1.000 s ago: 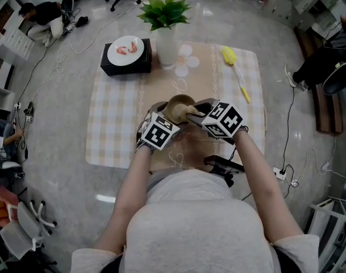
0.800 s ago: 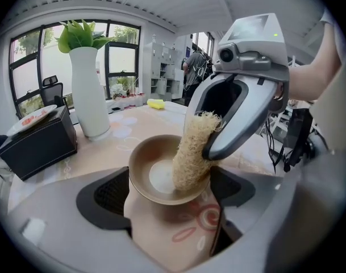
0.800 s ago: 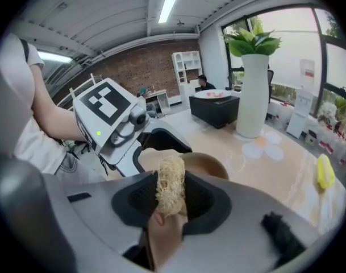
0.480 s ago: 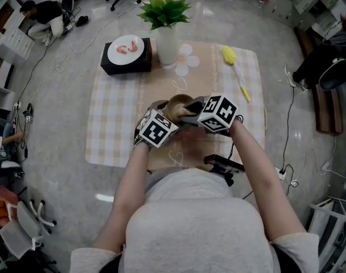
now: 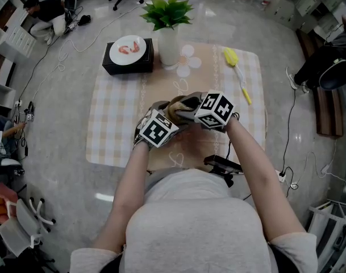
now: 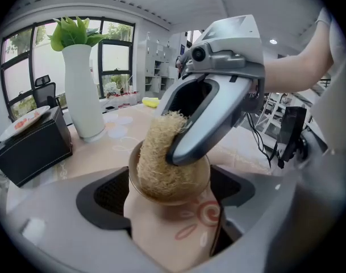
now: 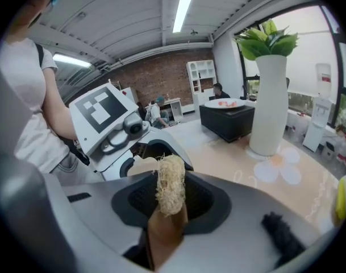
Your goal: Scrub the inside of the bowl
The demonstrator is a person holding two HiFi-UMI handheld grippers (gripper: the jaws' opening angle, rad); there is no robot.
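A tan bowl [image 6: 171,220] with a red painted pattern sits tilted between the jaws of my left gripper [image 6: 170,195], which is shut on it. A straw-coloured loofah scrubber [image 6: 160,162] fills the bowl's inside. My right gripper [image 7: 170,206] is shut on that scrubber [image 7: 170,182] and presses it into the bowl. In the head view both grippers meet over the table's near middle. The bowl [image 5: 178,106] lies mostly hidden between the left gripper [image 5: 166,118] and the right gripper [image 5: 187,110].
A white vase [image 5: 168,44] with a green plant stands at the table's far side. A black box [image 5: 129,61] beside it carries a plate. A yellow brush [image 5: 234,67] lies far right on the checked cloth [image 5: 110,112]. A black device [image 5: 221,165] sits at the near edge.
My right gripper has moved left and a little away from me, further over the bowl, with the scrubber in it. The left gripper has held nearly still.
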